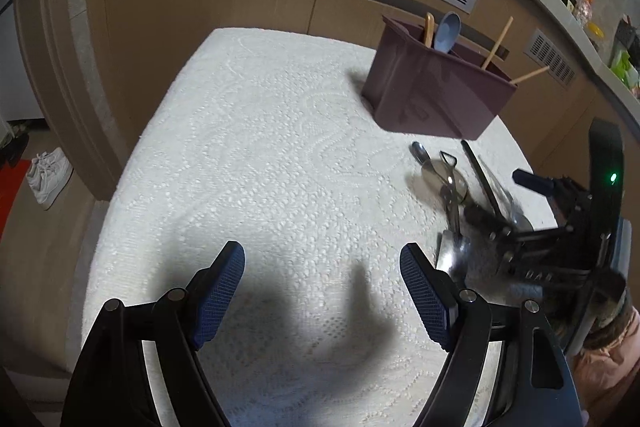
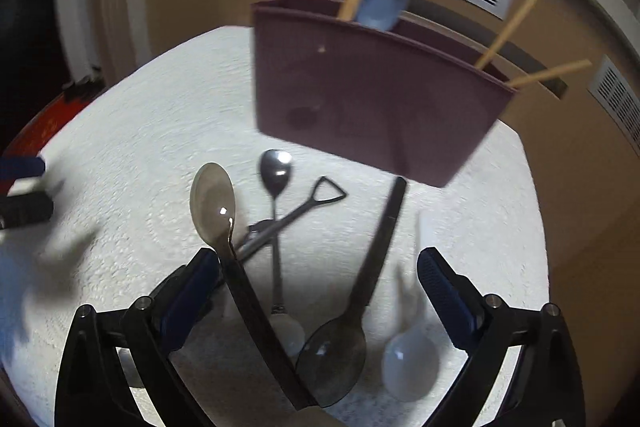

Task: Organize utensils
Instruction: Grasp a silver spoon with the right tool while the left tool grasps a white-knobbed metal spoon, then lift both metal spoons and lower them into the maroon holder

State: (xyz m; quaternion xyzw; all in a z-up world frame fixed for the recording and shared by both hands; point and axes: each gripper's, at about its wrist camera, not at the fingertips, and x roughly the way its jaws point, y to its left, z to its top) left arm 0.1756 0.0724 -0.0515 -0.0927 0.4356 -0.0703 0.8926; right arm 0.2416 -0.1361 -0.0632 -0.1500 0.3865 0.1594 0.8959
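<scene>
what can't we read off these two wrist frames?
- Holder inside: both views, its front wall hides what stands in it below the rim.
- Brown spoon handle end: right wrist view, cut off by the bottom edge.
- Utensil pile: left wrist view, blurred, partly behind the right gripper.

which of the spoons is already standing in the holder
The light blue spoon: it stands bowl-up in the maroon holder beside a wooden handle. The clear, metal, dark and white spoons all lie flat on the white cloth.
</scene>
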